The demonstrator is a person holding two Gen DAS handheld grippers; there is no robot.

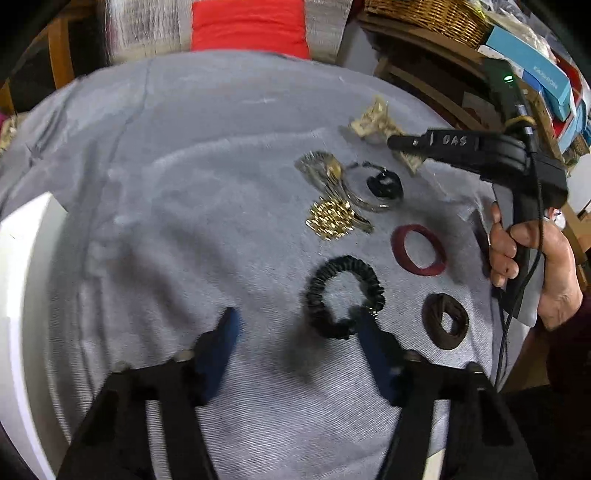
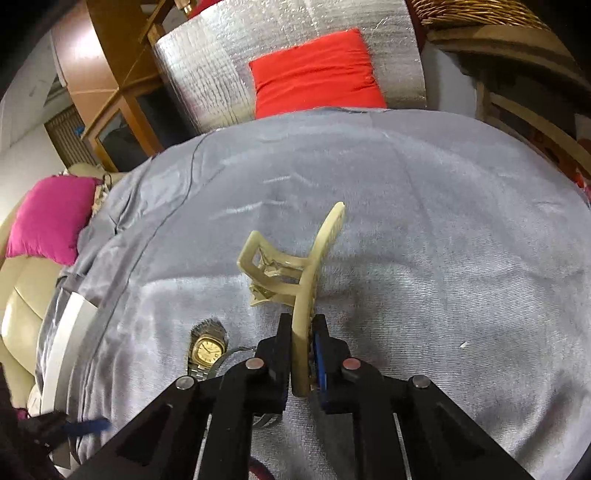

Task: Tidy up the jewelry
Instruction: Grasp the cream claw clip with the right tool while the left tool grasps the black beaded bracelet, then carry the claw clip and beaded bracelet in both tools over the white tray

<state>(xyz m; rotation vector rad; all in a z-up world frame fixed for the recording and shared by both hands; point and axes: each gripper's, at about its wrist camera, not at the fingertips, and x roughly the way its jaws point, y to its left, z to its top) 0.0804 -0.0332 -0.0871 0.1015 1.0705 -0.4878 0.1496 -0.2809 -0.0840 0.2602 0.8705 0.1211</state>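
Note:
My right gripper [image 2: 301,328] is shut on a cream hair claw clip [image 2: 291,273] and holds it above the grey cloth [image 2: 424,221]; it also shows in the left wrist view [image 1: 400,143] with the clip [image 1: 373,120]. My left gripper [image 1: 295,321] is open and empty, its right finger beside a black scrunchie [image 1: 343,295]. On the cloth lie a gold watch [image 2: 205,349], a gold bead piece [image 1: 332,219], a dark red bangle [image 1: 419,249], a brown ring [image 1: 445,321] and a clear bangle with a black piece [image 1: 382,184].
A white box [image 1: 22,295] stands at the cloth's left edge. A red cushion [image 2: 314,74] on silver foil lies behind the table. A wicker basket [image 1: 432,14] and boxes [image 1: 532,62] sit on shelves at the right. A pink cushion [image 2: 51,218] lies left.

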